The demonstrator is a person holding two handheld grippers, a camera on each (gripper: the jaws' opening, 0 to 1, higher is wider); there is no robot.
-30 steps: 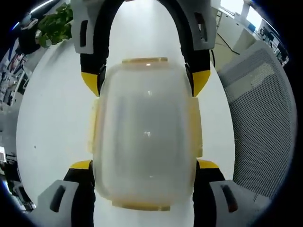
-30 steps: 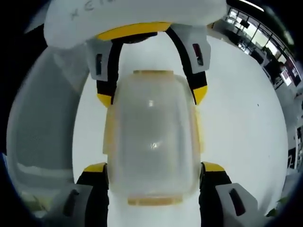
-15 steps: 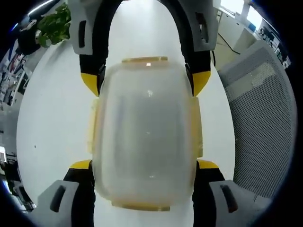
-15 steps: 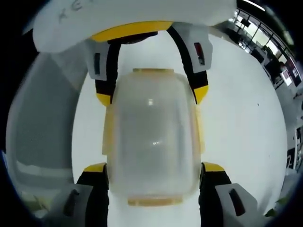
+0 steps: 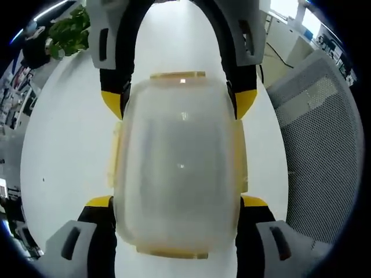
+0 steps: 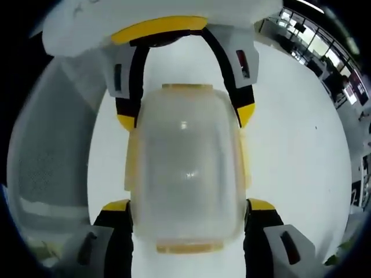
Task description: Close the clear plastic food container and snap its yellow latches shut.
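Note:
The clear plastic container [image 5: 179, 168] lies on the white table [image 5: 64, 145] with its lid on. Pale yellow latches [image 5: 114, 156] run along its sides and ends. My left gripper [image 5: 177, 201] stands open, its yellow-tipped jaws close against both sides of the container's near end. My right gripper [image 5: 178, 101] faces it from the far end, jaws spread around the other end. In the right gripper view the container [image 6: 185, 174] sits between my right gripper [image 6: 182, 205] and my left gripper [image 6: 185, 117] in the same way. Whether the jaws press on it is unclear.
A grey mesh chair [image 5: 319, 145] stands just past the table's edge, seen also as the chair [image 6: 52, 162] in the right gripper view. A green plant [image 5: 66, 32] and office desks lie beyond the table. Bare white tabletop [image 6: 295, 150] surrounds the container.
Hardly anything: the opposite gripper has shifted very slightly in each view, and the container has stayed in place.

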